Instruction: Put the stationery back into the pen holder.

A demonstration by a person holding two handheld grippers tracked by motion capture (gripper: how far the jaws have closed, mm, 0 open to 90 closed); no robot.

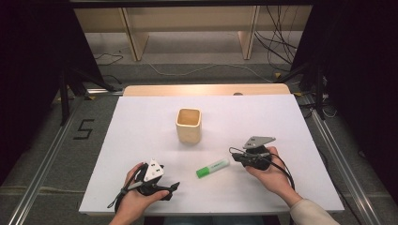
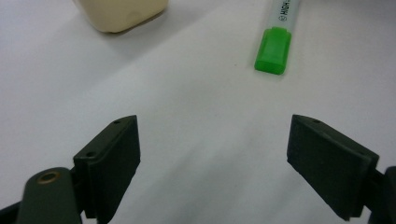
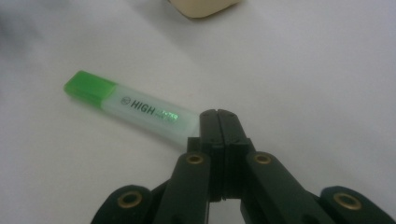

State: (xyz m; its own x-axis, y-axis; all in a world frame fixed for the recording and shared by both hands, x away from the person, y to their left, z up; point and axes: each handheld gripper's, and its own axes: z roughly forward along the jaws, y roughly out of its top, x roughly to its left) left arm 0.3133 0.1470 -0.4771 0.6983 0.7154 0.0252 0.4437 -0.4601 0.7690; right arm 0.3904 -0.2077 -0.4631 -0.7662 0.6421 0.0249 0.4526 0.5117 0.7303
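Observation:
A green-capped highlighter (image 1: 212, 168) lies flat on the white table (image 1: 141, 140), its cap toward the near left. A cream square cup (image 1: 188, 125) stands upright behind it. My left gripper (image 1: 174, 186) rests near the front edge, left of the highlighter, open with nothing between its jaws; its view has the green cap (image 2: 273, 50) ahead to the right and the cup's base (image 2: 120, 14) at the upper left. My right gripper (image 1: 233, 155) sits just right of the highlighter's white end (image 3: 140, 109), its jaws shut together (image 3: 218, 113) on nothing, close to the pen's end.
A wooden strip (image 1: 206, 89) borders the table's far edge. Metal rails (image 1: 47, 154) run along both sides on the floor, with cables (image 1: 277, 42) and shelf legs beyond. White table surface spreads around the cup.

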